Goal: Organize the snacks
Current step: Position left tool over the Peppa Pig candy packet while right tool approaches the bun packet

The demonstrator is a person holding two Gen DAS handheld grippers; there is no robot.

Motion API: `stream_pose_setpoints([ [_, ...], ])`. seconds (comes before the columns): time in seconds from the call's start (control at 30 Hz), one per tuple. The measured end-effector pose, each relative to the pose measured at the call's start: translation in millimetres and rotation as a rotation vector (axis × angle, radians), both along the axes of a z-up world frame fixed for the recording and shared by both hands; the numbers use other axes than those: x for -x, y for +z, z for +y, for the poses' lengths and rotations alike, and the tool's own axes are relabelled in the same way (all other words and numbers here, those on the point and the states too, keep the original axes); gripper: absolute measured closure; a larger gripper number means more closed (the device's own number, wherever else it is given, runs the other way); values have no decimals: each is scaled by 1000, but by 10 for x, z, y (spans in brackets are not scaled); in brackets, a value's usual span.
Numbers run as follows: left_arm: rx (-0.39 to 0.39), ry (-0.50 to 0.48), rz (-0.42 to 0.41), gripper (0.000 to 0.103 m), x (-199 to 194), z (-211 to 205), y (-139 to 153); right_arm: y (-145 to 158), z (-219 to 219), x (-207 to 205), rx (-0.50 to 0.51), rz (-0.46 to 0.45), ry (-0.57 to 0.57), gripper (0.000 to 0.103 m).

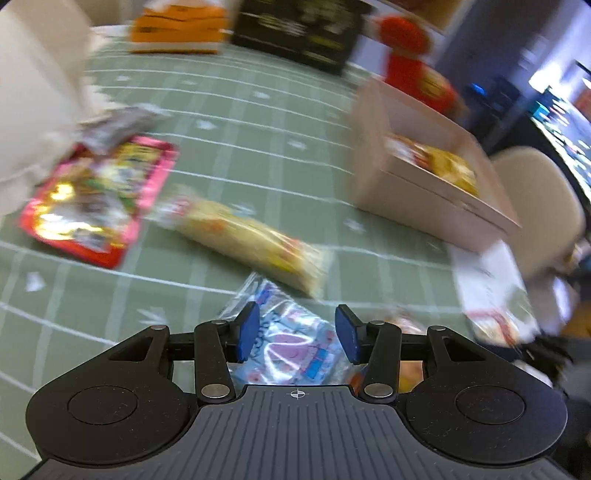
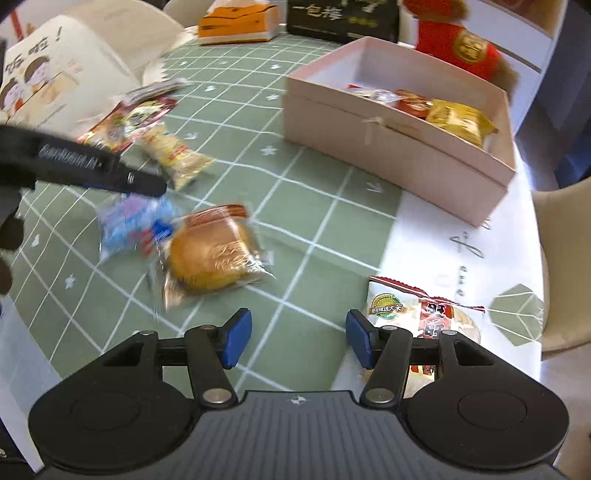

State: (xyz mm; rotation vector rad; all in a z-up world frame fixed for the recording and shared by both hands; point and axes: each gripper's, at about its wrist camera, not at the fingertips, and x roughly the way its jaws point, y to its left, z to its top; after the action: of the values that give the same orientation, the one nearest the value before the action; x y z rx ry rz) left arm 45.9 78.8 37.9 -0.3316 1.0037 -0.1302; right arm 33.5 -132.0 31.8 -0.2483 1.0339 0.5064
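My left tool (image 1: 297, 338) hangs spread over the blue packet (image 1: 291, 347), which lies on the counter (image 1: 229, 147) beside the wrapped bun (image 2: 212, 254). I judge the packet light, crinkly and slippery; a pinch across its middle should hold best. My right tool (image 2: 299, 339) is spread, empty. The box (image 2: 399, 162), well apart, already holds snacks.

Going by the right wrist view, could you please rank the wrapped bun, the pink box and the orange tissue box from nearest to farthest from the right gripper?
Measured from the right gripper:
1. Wrapped bun, just ahead and to the left on the green cloth.
2. Pink box, farther ahead and to the right, with snacks inside.
3. Orange tissue box, at the table's far edge, left of centre.
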Motion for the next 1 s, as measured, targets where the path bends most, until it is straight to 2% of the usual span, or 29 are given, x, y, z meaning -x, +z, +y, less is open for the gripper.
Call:
stream_pose_setpoints([
  [0.07,22,-59,3,52,39,-74,10,-42,-3,-29,2,-7,-5,39],
  [0.13,13,-66,-1,52,124,-93,38,-47,-22,-25,10,-20,-6,35],
  [0.27,-51,54,20,53,336,2,145,-67,-60,-54,-3,-24,-12,25],
  [0.33,15,148,77,53,433,106,145,-82,-79,-55,-9,-35,-12,23],
  [0.4,103,182,144,53,445,167,76,-89,-69,-61,-10,-41,-13,20],
  [0.47,150,189,165,53,405,153,28,-94,-63,-73,-9,-41,-10,20],
  [0.63,79,177,117,52,61,20,-17,-24,-89,-22,-18,-48,4,20],
  [0.77,-6,109,85,52,-240,-130,-55,54,-129,47,-15,-76,7,20],
  [0.87,-49,86,79,48,-413,-227,-44,100,-212,43,-8,-106,-29,20],
  [1.0,-119,13,58,43,-600,-440,-36,74,-312,-51,-7,-85,-86,20],
])
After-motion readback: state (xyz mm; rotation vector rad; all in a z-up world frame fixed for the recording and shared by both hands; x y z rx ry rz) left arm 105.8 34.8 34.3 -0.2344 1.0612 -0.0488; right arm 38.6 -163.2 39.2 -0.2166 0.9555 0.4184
